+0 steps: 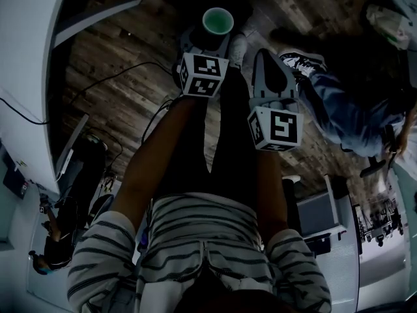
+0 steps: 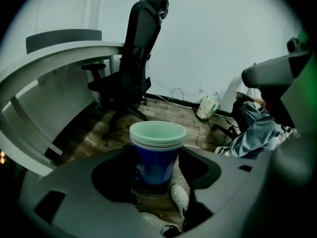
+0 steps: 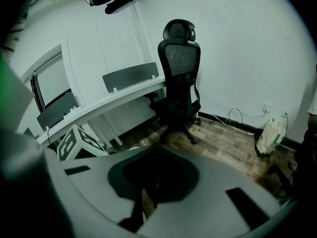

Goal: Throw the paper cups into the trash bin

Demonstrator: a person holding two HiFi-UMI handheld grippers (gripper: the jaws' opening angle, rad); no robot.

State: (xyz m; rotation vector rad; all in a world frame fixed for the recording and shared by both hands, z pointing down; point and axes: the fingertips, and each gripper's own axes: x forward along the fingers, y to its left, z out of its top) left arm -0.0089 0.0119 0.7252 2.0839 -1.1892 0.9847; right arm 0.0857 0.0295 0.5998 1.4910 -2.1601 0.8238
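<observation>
The paper cups (image 2: 157,151), a nested stack with blue tapered walls and pale green rolled rims, stand upright, clamped between the jaws of the left gripper (image 1: 210,36) above the wood-plank floor (image 2: 163,110). The head view gives only their round mouth from above, while the left gripper view shows the layered rims and sides. The right gripper (image 1: 268,60), smooth grey plastic, is closed on nothing. Its own view shows a black high-backed chair (image 3: 181,78) beside a curved white worktop (image 3: 114,100).

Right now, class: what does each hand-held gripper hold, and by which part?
The left hand-held gripper holds stacked blue paper cups by their lower sides, rims up. The right hand-held gripper holds nothing.
</observation>
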